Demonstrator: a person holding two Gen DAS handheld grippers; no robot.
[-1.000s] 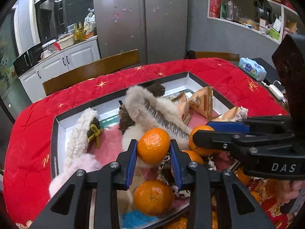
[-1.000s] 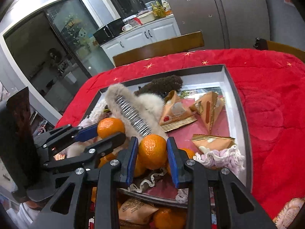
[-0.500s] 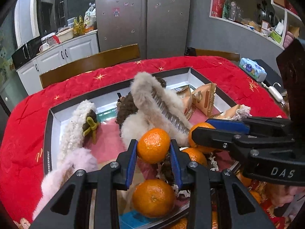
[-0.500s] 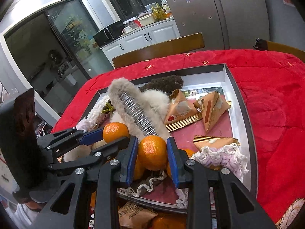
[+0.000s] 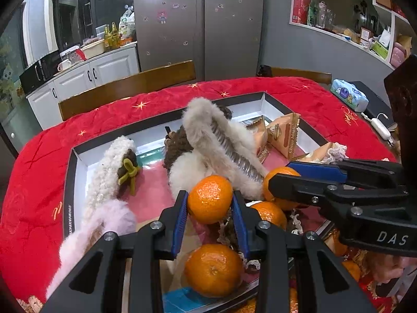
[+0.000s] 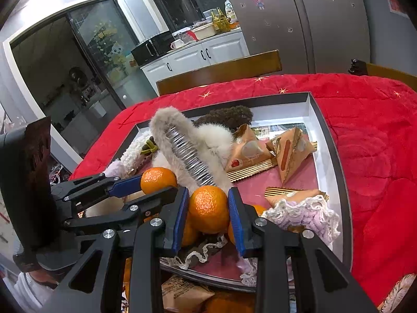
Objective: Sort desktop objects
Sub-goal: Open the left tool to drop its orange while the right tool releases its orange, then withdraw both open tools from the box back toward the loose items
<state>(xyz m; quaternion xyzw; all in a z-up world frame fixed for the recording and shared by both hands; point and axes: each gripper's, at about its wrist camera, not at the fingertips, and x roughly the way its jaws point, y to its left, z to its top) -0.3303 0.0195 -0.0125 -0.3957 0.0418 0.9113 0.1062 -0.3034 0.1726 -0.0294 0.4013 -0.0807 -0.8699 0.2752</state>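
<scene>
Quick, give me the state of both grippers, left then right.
Left gripper: closed on a mandarin, held above the tray.
Right gripper: closed on another mandarin, also over the tray.

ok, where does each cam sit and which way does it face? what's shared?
Left wrist: on the left gripper, looking along its fingers over the tray toward the fridge; shows its own fingers clamping a mandarin, right gripper entering from the right.
Right wrist: on the right gripper, facing the same way from further right; shows its own fingers clamping another mandarin, left gripper at left.
Shared: tray, fur hair comb, snack packets, both grippers.
</scene>
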